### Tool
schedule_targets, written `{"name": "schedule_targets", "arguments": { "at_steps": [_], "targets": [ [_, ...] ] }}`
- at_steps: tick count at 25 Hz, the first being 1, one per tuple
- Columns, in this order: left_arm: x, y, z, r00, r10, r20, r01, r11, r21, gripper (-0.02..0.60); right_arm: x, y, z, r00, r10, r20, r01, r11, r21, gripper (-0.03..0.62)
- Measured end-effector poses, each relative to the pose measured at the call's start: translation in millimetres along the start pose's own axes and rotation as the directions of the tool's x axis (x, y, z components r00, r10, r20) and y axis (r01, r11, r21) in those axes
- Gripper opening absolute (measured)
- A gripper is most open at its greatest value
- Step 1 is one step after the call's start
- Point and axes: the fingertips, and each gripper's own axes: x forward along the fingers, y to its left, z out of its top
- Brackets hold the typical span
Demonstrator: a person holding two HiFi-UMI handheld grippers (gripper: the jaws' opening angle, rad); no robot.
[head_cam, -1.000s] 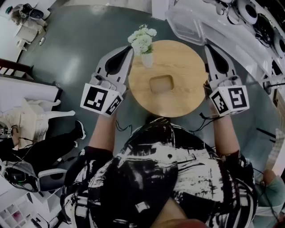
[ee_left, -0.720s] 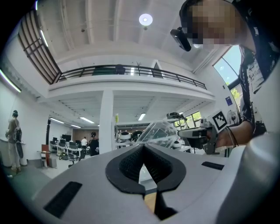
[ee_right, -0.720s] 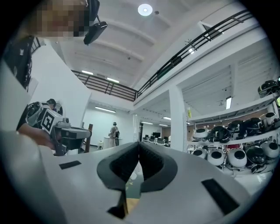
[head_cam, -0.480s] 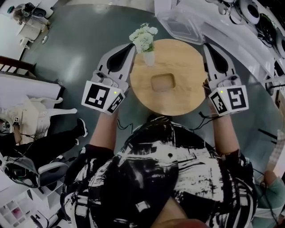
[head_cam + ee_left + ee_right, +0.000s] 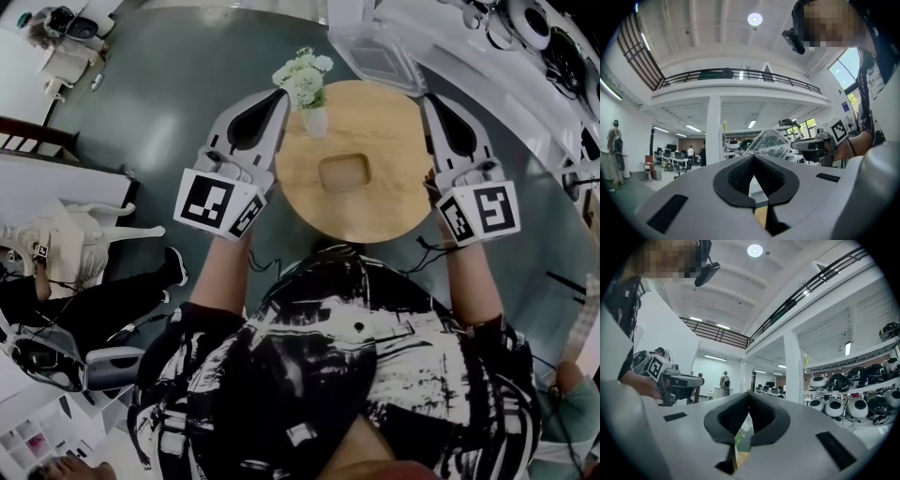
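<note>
Left gripper [image 5: 277,99] held at left edge of table [image 5: 375,208], jaws pressed together, nothing gripped. Vase [image 5: 315,121] with white flowers stood just right of its tip, far-left on table. Tray [image 5: 343,172] set at centre. Right gripper [image 5: 427,99] held at right edge, jaws likewise closed, empty. Tub [image 5: 373,54] seen near its tip, beyond far edge.

"Clothing on the person?"

"A short-sleeved top [image 5: 356,366], printed in black-and-white brushstroke patches, was noted at six o'clock in the head view."

"And the equipment?"

"The left gripper [image 5: 277,97] at eleven o'clock and the right gripper [image 5: 427,97] at one o'clock had pale grey shells and black ribbed pads. Both bore white marker cubes [image 5: 217,203] with black squares. Thin black cables [image 5: 255,264] hung below each."
</note>
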Motion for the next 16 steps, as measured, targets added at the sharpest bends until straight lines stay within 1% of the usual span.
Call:
{"name": "schedule_targets", "arguments": {
  "at_steps": [9,16],
  "targets": [
    [3.5,4.2,-7.5,1.0,-0.002,-0.002,0.002,1.0,-0.004,-0.002,6.4,0.3,-6.8,1.0,0.003,-0.002,-0.003,1.0,0.001,0.002],
    [3.9,5.2,-5.5,1.0,-0.001,0.001,0.001,1.0,-0.004,-0.002,9.0,0.8,-5.8,1.0,0.01,-0.002,-0.01,1.0,0.003,0.002]
  ]
}}
